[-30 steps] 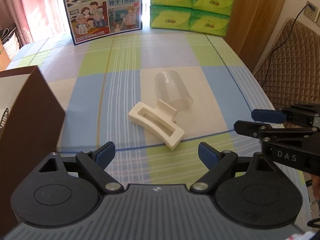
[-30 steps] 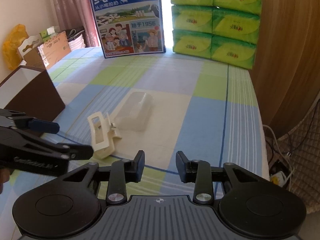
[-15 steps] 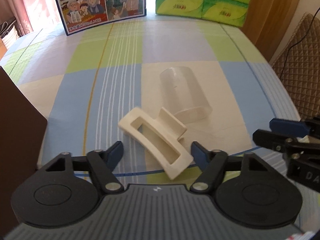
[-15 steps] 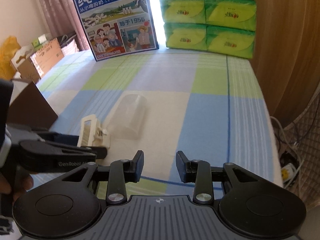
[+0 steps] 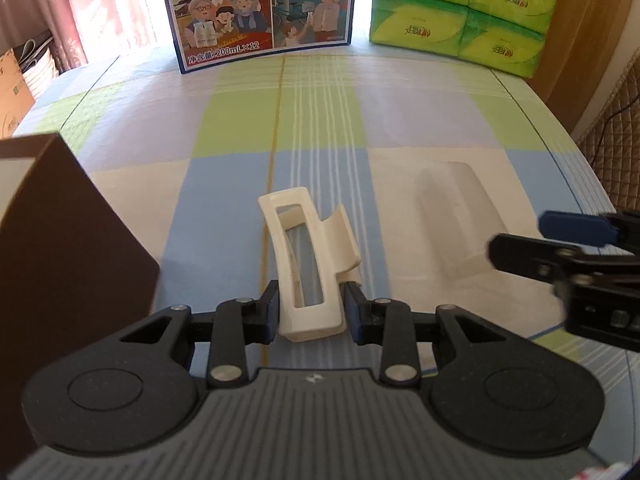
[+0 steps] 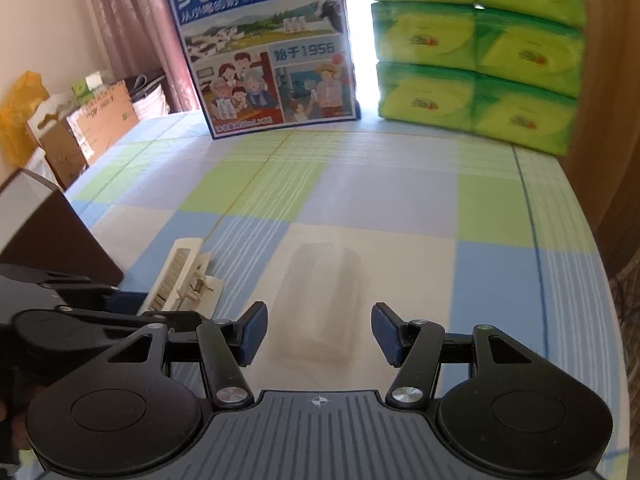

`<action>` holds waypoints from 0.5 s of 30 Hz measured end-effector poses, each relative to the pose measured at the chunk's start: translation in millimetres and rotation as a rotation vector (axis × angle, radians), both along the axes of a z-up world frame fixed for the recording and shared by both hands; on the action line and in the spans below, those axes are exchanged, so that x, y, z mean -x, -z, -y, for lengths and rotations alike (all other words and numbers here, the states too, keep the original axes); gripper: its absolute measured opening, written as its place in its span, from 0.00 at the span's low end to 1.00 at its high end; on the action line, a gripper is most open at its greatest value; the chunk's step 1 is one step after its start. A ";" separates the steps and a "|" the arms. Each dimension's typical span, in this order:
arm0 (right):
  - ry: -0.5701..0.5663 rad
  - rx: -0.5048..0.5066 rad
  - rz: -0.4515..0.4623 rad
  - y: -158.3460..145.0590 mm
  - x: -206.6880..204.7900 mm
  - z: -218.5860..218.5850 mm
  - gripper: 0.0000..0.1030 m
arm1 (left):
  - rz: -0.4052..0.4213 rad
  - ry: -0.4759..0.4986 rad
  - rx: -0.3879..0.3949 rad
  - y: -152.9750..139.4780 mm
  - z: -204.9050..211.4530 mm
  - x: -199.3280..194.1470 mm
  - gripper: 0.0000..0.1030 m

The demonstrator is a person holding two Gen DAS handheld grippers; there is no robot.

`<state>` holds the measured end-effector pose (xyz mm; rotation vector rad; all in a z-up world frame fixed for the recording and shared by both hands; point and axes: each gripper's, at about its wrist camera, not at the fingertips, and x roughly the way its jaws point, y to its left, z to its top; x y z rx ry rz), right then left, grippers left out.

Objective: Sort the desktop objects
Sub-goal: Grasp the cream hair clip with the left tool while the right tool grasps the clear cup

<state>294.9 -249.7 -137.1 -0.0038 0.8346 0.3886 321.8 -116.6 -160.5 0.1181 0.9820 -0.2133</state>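
A cream hair clip [image 5: 308, 264] lies on the checked tablecloth [image 5: 320, 120]. My left gripper [image 5: 312, 308] is closing its jaws on the clip's near end, and both blue pads touch its sides. A clear plastic cup [image 5: 460, 216] lies on its side to the right of the clip. In the right wrist view the cup [image 6: 320, 300] is blurred and sits just ahead of my right gripper [image 6: 318, 332]. That gripper's jaws are opening, with the cup's near end between the fingertips and untouched. The clip [image 6: 180, 276] shows at its left.
A dark brown box [image 5: 60, 260] stands at the table's left edge. A milk carton case [image 5: 260, 12] and stacked green tissue packs [image 5: 480, 12] line the far edge. A quilted chair [image 5: 616, 120] stands off the right side, and cardboard boxes [image 6: 88, 124] sit beyond the left.
My left gripper moved forward over the clip and narrowed onto it, and the clip turned lengthwise. My right gripper moved left in front of the cup and widened its jaws.
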 end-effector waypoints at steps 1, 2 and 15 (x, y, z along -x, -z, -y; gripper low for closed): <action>-0.006 0.006 0.003 1.8 -3.5 -4.3 0.54 | 0.003 0.008 -0.004 0.2 -0.5 -1.8 0.28; -0.012 0.011 0.005 4.3 -7.3 -7.2 0.54 | 0.007 0.009 -0.009 0.1 -0.9 -3.3 0.28; -0.055 0.114 -0.038 22.4 -0.1 -0.7 0.48 | 0.024 0.029 0.007 2.8 -1.0 -10.7 0.32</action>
